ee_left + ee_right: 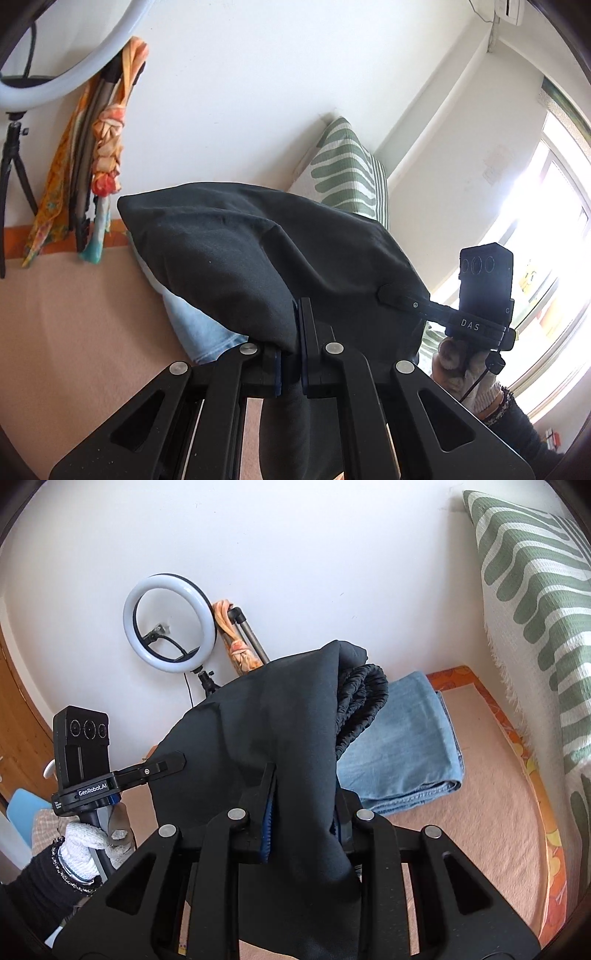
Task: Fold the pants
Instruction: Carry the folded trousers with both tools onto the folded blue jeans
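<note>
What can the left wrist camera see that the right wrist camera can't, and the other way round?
Only the left view shows the bright window. Only the right view shows a wooden door and the pants' gathered waistband. Both show the black pants clamped in each camera's own fingers, the folded jeans, the ring light and the striped pillow.
</note>
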{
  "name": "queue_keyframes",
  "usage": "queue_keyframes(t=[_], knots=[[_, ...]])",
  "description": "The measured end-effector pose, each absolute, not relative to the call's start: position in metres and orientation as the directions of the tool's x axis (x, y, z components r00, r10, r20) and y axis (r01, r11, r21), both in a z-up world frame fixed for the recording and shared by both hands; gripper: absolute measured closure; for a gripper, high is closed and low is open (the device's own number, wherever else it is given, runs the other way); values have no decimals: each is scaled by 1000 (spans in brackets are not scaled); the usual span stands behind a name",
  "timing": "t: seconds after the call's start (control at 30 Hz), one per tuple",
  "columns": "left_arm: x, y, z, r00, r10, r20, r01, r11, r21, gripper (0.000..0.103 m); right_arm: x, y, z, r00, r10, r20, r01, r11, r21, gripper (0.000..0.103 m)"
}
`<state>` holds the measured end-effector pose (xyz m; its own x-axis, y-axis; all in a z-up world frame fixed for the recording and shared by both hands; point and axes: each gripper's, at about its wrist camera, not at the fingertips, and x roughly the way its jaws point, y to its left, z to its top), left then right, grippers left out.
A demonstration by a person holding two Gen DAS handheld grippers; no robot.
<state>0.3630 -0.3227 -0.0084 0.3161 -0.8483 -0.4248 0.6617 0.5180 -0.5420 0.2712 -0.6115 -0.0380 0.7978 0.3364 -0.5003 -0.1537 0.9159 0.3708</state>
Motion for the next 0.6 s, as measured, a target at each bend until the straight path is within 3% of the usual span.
queue_keyframes(t=[0.33,0.6], knots=[[464,-365,-32,325,-836,-443,635,540,-553,98,394,-656,-52,771,357,-528,-173,915,366,78],[508,-383,-113,264,-819,-510,532,564,-631,98,459,-676,-119,679,366,-636,-132,913,385,78]])
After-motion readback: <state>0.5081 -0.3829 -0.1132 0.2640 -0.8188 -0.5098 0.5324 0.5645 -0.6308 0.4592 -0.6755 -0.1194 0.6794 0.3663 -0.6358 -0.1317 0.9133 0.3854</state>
